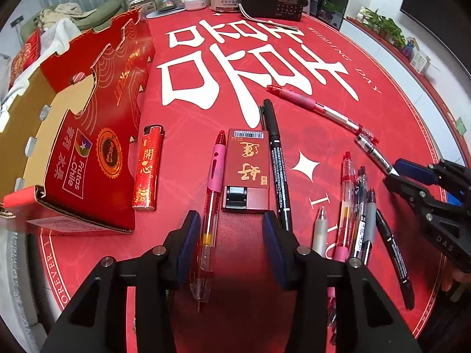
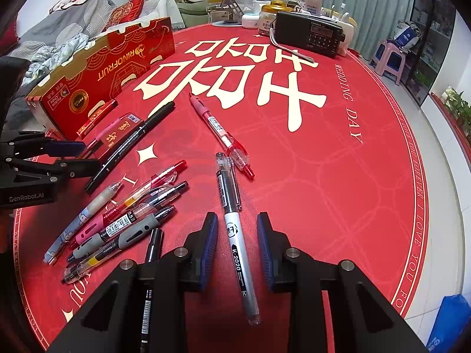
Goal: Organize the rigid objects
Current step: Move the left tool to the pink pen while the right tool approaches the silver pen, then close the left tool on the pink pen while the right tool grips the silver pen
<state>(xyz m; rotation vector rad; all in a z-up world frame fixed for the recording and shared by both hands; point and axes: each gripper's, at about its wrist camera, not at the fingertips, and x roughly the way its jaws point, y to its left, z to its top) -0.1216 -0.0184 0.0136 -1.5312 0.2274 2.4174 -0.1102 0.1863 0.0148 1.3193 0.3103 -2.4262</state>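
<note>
My left gripper [image 1: 231,235] hovers over the red table mat with its jaws apart and nothing pinched. A pink-grip red pen [image 1: 210,203] lies just inside its left pad. A small red case [image 1: 245,170] lies straight ahead, and a black marker [image 1: 278,161] runs under the right finger. My right gripper [image 2: 237,235] straddles a white-and-clear pen [image 2: 235,235] that rests on the mat, with a gap on each side. The left wrist view shows this right gripper [image 1: 394,175] at that pen's tip. Several pens [image 2: 126,217] lie in a loose bunch to its left.
An open red cardboard fruit box [image 1: 97,135] stands at the left with a red lighter [image 1: 148,167] beside it. A red gel pen [image 2: 220,132] lies alone mid-mat. A black radio [image 2: 312,33] and jars crowd the far edge. The mat's right half is bare.
</note>
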